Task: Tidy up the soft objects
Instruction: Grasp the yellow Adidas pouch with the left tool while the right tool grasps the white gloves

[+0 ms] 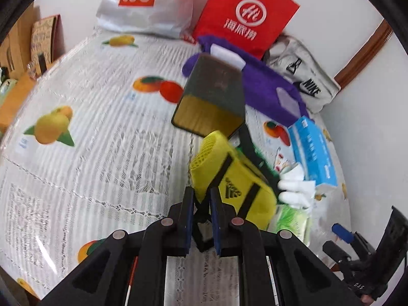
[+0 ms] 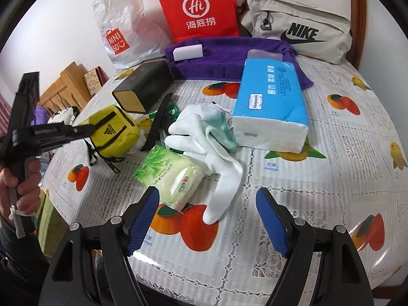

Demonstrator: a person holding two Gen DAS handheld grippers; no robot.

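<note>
the left gripper point(image 1: 202, 211) has its jaws pinched narrow on a black strap of the yellow pouch point(image 1: 229, 176), which sits just past the tips, likely so it can be dragged clear of the clutter. the right gripper point(image 2: 207, 219) stands wide with nothing between its pads, seemingly readied for a soft item: the white sock point(image 2: 216, 163) lies just ahead between the jaws, the green wipes pack point(image 2: 173, 176) by the left pad. beyond, the blue tissue pack point(image 2: 270, 107), then the purple towel point(image 2: 229, 53).
</note>
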